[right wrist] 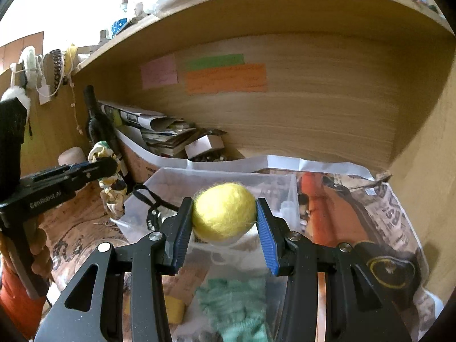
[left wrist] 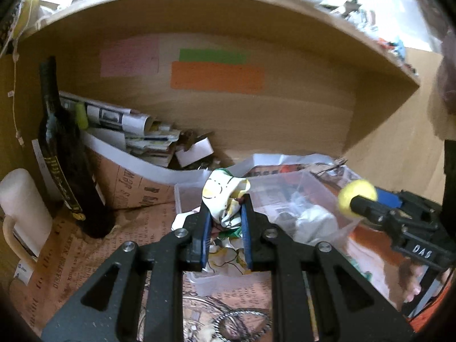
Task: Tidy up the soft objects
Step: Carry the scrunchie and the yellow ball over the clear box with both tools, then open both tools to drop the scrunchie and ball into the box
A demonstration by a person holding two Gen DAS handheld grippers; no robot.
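Note:
My left gripper point(left wrist: 226, 213) is shut on a white, yellow and green patterned cloth point(left wrist: 225, 192) and holds it over the near left end of a clear plastic bin point(left wrist: 322, 191). It also shows in the right wrist view point(right wrist: 109, 176), with the cloth point(right wrist: 112, 191) hanging from it. My right gripper point(right wrist: 225, 213) is shut on a yellow felt ball point(right wrist: 223, 212) above the same bin point(right wrist: 171, 182). The ball shows in the left wrist view point(left wrist: 356, 198) at the right. A green fuzzy cloth point(right wrist: 236, 305) lies in the bin below.
A dark wine bottle point(left wrist: 65, 154) and a white mug point(left wrist: 22, 208) stand at left. Stacked papers point(left wrist: 136, 131) lie at the back under a wooden shelf point(left wrist: 228, 8). Printed paper point(left wrist: 85, 250) covers the desk. A black and yellow object point(right wrist: 390, 268) lies right of the bin.

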